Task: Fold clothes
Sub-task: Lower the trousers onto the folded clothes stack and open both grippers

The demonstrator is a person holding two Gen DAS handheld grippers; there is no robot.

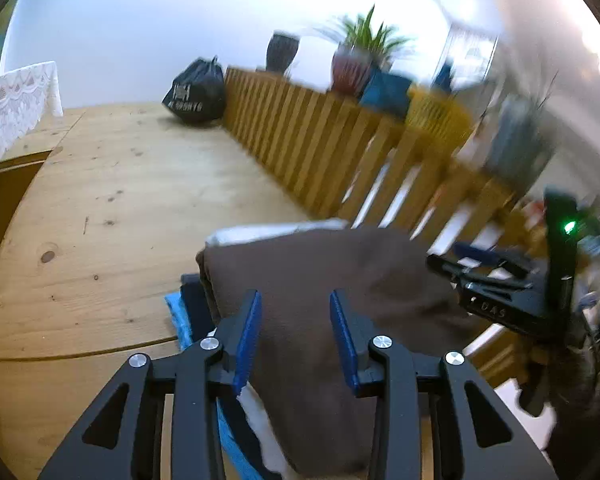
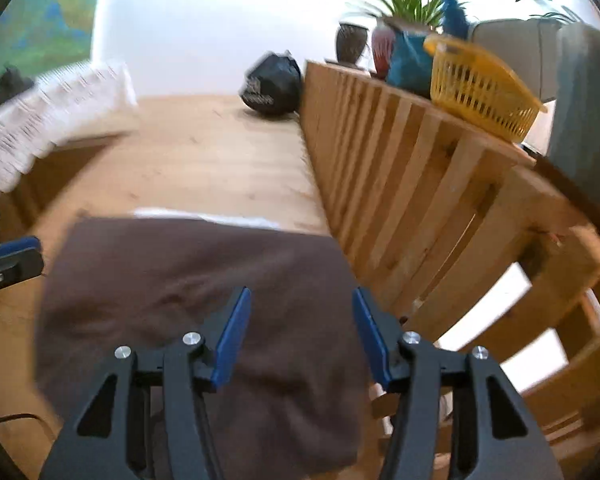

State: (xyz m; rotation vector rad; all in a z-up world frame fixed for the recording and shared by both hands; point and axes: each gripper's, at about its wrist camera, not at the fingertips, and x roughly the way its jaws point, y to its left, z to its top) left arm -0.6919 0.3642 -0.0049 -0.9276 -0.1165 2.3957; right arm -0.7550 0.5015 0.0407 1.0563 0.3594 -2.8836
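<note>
A folded brown garment (image 1: 324,276) (image 2: 188,280) tops a stack on the wooden table (image 1: 100,208). Under it show white cloth (image 1: 276,229), a dark navy piece (image 1: 194,304) and a light blue layer (image 1: 178,316). My left gripper (image 1: 295,300) hovers open over the stack's near left part, nothing between its blue pads. My right gripper (image 2: 300,296) is open above the brown garment's right edge, also holding nothing. The right gripper appears in the left wrist view (image 1: 500,280) at the stack's right side; the left gripper's tip (image 2: 8,258) shows at the left of the right wrist view.
A wooden slatted rail (image 1: 340,140) (image 2: 400,168) borders the table on the right. On it stand a yellow basket (image 2: 480,88), a teal bag (image 2: 410,60), vases and a potted plant (image 1: 364,40). A black bag (image 1: 196,92) sits at the far corner. A lace cloth (image 1: 12,108) hangs left.
</note>
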